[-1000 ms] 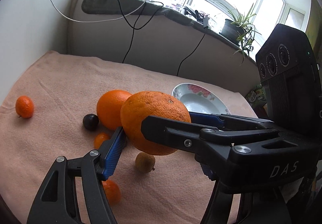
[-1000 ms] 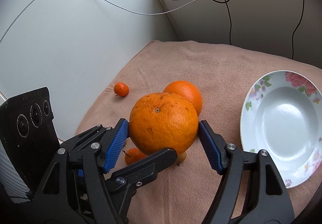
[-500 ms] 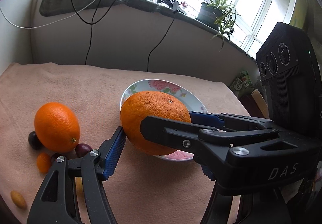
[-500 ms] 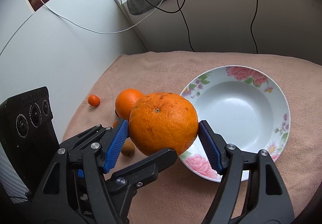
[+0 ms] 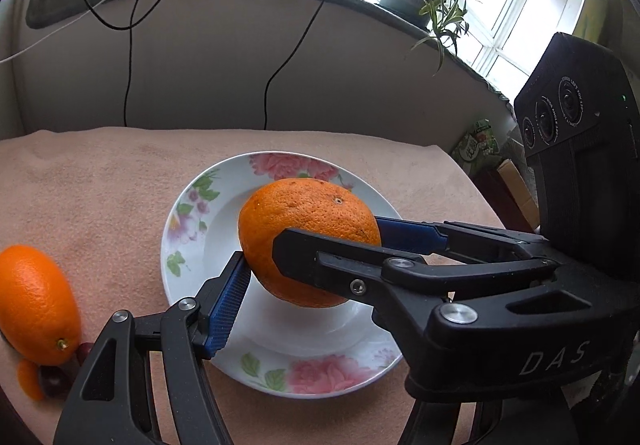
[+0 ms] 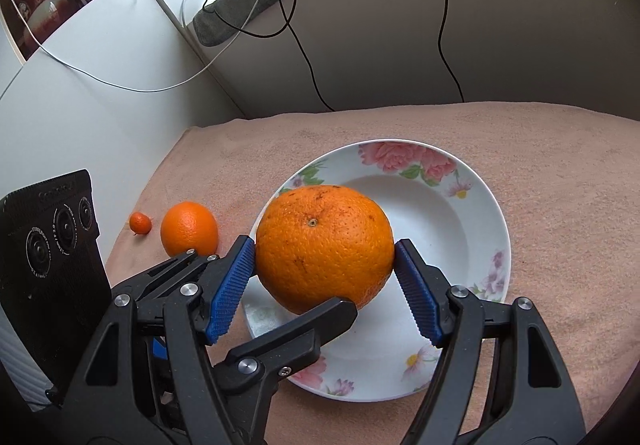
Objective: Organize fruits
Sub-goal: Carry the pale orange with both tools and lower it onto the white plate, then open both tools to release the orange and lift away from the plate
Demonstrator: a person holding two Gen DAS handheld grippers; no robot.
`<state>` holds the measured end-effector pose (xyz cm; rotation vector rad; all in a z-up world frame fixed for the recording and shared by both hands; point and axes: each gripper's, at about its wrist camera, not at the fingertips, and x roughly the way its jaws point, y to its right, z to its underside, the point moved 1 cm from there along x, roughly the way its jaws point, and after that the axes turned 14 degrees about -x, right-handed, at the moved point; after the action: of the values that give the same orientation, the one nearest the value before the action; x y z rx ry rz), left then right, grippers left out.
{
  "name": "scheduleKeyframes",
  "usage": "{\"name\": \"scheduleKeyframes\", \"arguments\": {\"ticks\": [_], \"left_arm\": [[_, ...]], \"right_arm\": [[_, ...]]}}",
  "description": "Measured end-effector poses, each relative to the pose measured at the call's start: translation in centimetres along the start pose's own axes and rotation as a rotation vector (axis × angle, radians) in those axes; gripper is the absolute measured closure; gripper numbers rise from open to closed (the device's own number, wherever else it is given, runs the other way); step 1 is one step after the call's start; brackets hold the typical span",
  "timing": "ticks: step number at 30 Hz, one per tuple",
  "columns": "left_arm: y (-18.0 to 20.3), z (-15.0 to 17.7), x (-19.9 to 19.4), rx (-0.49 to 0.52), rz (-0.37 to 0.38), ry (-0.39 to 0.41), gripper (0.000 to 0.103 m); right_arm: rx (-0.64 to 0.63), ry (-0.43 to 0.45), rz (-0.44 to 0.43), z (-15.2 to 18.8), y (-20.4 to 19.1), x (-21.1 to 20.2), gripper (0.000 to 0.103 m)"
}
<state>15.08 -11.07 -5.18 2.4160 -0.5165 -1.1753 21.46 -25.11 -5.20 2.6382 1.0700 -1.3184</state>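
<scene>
The large orange (image 6: 324, 249) is held by both tools at once: the right gripper (image 6: 325, 272) is closed on its two sides, the ribbed blue pads (image 6: 232, 293) being pressed against the peel to left and right, while the left gripper (image 5: 310, 263) is clamped on the same fruit from a crossing direction, one black finger of it being seen under the fruit in the right wrist view. Neither tool is nearer; the fruit is shared between them and is carried clear of the surface. The relation that matters is vertical: the orange hangs directly above the well of the plate (image 6: 476, 205), so a lowering is judged to be what remains before release. The fruit is nearly round, slightly flattened, with its stem scar turned upward and a coarse, pitted, faintly speckled rind. The plate is glazed white ceramic, shallow, with a flower-printed rim, and nothing is lying in it yet. A soft pink towel-like cloth (image 6: 560, 149) is spread beneath. To the left, well apart from the plate, a smoother smaller orange (image 6: 189, 228) and a tiny kumquat (image 6: 140, 223) are left on the cloth.
</scene>
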Motion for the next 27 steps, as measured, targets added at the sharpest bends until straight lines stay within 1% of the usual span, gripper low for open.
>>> {"name": "scheduleKeyframes", "arguments": {"ticks": [4,10,20,24,27], "left_arm": [[0.0,-0.3,0.9,-0.002,0.001,-0.021,0.036],[-0.1,-0.4,1.8,0.0,-0.01,-0.042,0.036],[0.1,-0.6,2.3,0.005,-0.018,-0.048,0.035],[0.4,-0.5,2.3,0.018,-0.03,-0.043,0.035],[0.4,-0.5,2.1,0.021,-0.044,-0.032,0.031]], "right_arm": [[0.001,-0.013,0.012,0.1,0.9,0.6,0.028],[0.004,-0.023,0.025,-0.1,1.0,1.4,0.028],[0.0,-0.023,0.033,0.1,0.9,1.1,0.028],[-0.034,-0.014,0.084,0.0,0.3,0.8,0.027],[-0.047,-0.012,0.109,-0.1,0.1,0.5,0.021]]}}
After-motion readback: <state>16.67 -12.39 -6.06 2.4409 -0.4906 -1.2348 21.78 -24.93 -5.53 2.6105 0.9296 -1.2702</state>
